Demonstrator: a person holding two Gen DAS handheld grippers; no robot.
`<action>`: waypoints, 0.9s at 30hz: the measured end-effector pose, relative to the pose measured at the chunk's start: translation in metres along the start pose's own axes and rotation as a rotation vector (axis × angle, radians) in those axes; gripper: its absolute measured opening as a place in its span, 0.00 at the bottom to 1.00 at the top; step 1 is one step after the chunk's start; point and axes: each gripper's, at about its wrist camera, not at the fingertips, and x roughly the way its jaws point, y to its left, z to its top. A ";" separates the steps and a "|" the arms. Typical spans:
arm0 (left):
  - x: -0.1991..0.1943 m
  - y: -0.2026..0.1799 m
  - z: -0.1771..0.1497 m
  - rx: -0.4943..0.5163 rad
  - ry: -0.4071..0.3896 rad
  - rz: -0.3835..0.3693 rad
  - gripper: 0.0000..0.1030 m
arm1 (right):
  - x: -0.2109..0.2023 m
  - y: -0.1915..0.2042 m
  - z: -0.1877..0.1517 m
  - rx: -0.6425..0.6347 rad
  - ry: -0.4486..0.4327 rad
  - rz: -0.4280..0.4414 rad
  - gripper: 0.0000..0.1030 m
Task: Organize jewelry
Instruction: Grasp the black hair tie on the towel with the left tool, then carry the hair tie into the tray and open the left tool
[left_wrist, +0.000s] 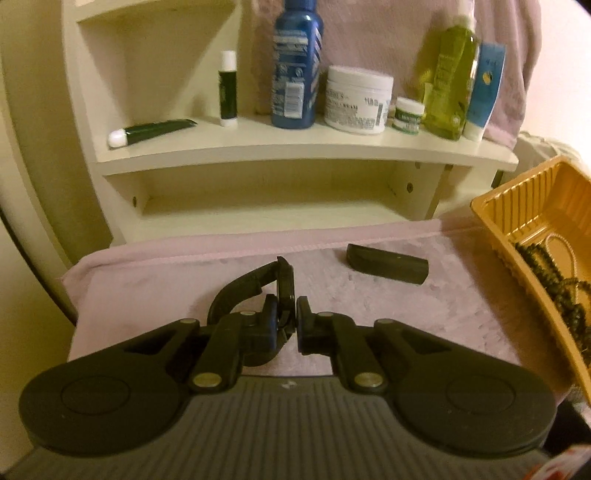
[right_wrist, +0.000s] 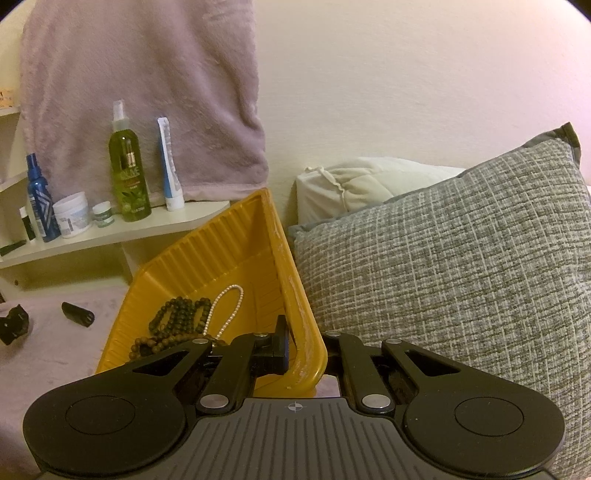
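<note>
A ribbed yellow tray (right_wrist: 221, 254) holds dark green beads (right_wrist: 177, 314) beside a grey woven-check cushion (right_wrist: 443, 258).

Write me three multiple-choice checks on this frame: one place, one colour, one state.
1. Where does the pearl string lie?
A. on the pillow
B. in the tray
C. on the towel

2. What colour is the tall spray bottle on the shelf?
A. green
B. red
C. black

3. How do the right tongs stand?
A. open above the towel
B. shut on the tray's rim
C. shut on a bottle

Key:
1 B, the pearls rest on the tray floor beside the dark beads.
2 A, its liquid shows green under a clear sprayer.
3 B, one finger sits inside the rim and the other outside it, with the rim pinched between them.
</note>
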 end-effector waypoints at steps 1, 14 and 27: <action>-0.004 0.002 0.000 -0.003 -0.005 0.004 0.08 | -0.001 0.000 0.000 0.000 -0.001 0.001 0.07; -0.049 0.016 0.026 -0.013 -0.067 0.032 0.08 | -0.005 0.001 -0.003 0.006 -0.008 0.006 0.07; -0.055 -0.089 0.034 0.043 -0.043 -0.287 0.08 | -0.005 0.002 -0.003 0.011 -0.008 0.006 0.07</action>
